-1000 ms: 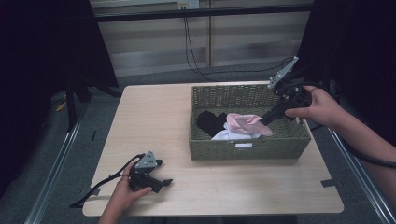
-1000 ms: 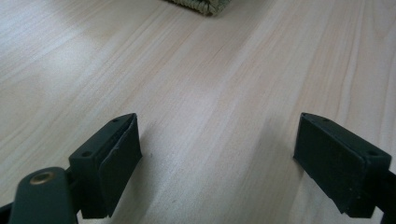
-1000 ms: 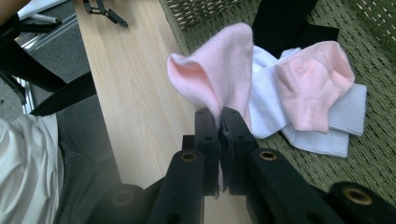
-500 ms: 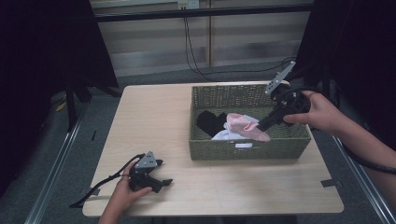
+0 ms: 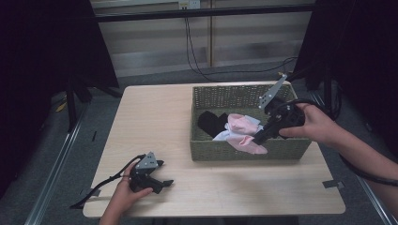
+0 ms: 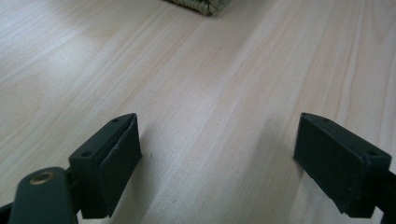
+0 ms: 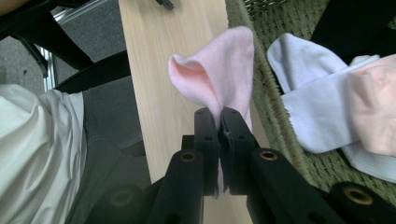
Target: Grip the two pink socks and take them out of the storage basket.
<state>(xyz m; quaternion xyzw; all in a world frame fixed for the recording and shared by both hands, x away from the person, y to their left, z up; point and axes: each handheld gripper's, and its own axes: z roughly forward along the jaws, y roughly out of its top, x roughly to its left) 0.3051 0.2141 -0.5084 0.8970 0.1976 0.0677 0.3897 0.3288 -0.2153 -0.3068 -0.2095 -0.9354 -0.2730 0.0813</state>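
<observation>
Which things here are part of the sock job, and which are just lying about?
In the job:
pink sock, pinched in the right gripper
wicker basket
white sock
black sock

Lying about:
left gripper, jaws open over bare table
wall cables

Basket (image 5: 244,152) on the table's (image 5: 155,112) right half, socks (image 5: 234,129) inside; left tongs (image 5: 165,177) near the front-left corner.

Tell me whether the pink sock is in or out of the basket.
Partly out: the right hand-held gripper pinches the pink sock, which hangs over the basket front rim.
</observation>
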